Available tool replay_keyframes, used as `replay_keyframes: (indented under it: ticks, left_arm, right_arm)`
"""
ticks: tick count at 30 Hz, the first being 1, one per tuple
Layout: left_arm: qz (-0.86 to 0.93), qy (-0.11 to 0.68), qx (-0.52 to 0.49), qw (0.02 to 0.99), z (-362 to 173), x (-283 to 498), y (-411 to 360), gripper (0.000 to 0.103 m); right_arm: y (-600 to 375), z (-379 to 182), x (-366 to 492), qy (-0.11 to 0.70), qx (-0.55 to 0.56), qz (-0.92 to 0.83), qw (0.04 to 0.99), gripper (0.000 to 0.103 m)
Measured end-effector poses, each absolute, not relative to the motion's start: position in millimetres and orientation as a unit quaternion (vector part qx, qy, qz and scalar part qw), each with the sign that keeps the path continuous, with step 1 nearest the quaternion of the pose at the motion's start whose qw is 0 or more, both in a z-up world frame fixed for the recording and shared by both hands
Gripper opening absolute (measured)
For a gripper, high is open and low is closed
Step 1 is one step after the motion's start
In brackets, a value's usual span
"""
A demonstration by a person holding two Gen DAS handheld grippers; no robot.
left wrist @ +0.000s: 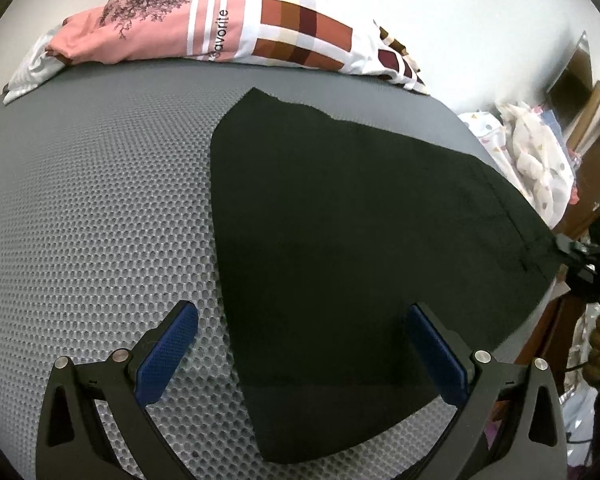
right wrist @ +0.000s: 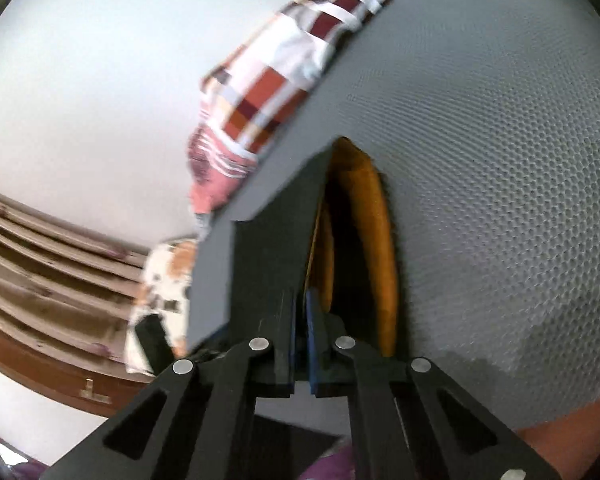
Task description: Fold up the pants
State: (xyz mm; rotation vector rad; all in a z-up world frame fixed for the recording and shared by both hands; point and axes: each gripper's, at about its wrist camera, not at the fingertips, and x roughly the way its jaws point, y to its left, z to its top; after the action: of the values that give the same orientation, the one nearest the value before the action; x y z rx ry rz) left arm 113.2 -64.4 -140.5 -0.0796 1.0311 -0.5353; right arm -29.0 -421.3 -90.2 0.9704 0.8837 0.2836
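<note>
1. Here, nearest the left wrist camera, the left tongs (left wrist: 302, 344) stand wide open, their blue pads (left wrist: 166, 354) spread apart with nothing pressed between them; one pad hangs over bare grey surface, the other over dark cloth.
2. Beneath and beyond them lie the black pants (left wrist: 352, 216), spread flat on the grey mesh bed surface (left wrist: 100, 200), taking up its right-hand part and reaching to its right edge.
3. The near end of the pants comes to a rounded point just below the tongs; the far edge is a straight cut line partway up the bed.
4. At the right edge of that view, the right tongs (left wrist: 568, 246) meet the corner of the pants, where the cloth is drawn to a point.
5. In the right wrist view, the right tongs (right wrist: 300, 344) are closed, their pads brought together on a fold of dark cloth that rises steeply ahead of them; the picture is blurred.
6. An orange-brown strip (right wrist: 374, 240) shows beside that fold; what it is cannot be told.
7. Farther off, a patchwork quilt (left wrist: 300, 28) in pink, brown and white is heaped at the far end of the bed, against a pale wall (left wrist: 460, 20).
8. Wooden furniture (left wrist: 580, 76) and a pale printed bundle (left wrist: 532, 152) stand beyond the right side of the bed.
</note>
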Motion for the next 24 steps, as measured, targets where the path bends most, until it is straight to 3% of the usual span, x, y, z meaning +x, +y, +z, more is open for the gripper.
replay_keyframes:
  ticks: [3, 9, 16, 18, 20, 24]
  left_arm:
    - [-0.255, 0.488, -0.034, 0.834, -139, 113, -66, 0.103]
    - [-0.255, 0.503, -0.024, 0.825, -150, 111, -71, 0.103]
    - [-0.254, 0.501, -0.022, 0.827, -154, 110, -72, 0.103]
    - [-0.255, 0.494, -0.011, 0.831, -155, 108, -73, 0.103]
    - [-0.257, 0.487, -0.002, 0.835, -156, 105, -75, 0.103]
    - [-0.259, 0.481, -0.001, 0.838, -156, 104, -75, 0.103]
  right_arm:
    - [-416, -92, -44, 0.415, 0.473, 0.123, 0.767, 0.004]
    - [-432, -153, -56, 0.449, 0.498, 0.074, 0.739, 0.001]
    - [-428, -146, -52, 0.457, 0.47, 0.077, 0.751, 0.002]
    - [-421, -140, -45, 0.461, 0.443, 0.072, 0.766, 0.003]
    - [-412, -127, -40, 0.458, 0.401, 0.065, 0.791, 0.011]
    - [-396, -101, -34, 0.451, 0.302, 0.034, 0.839, 0.011]
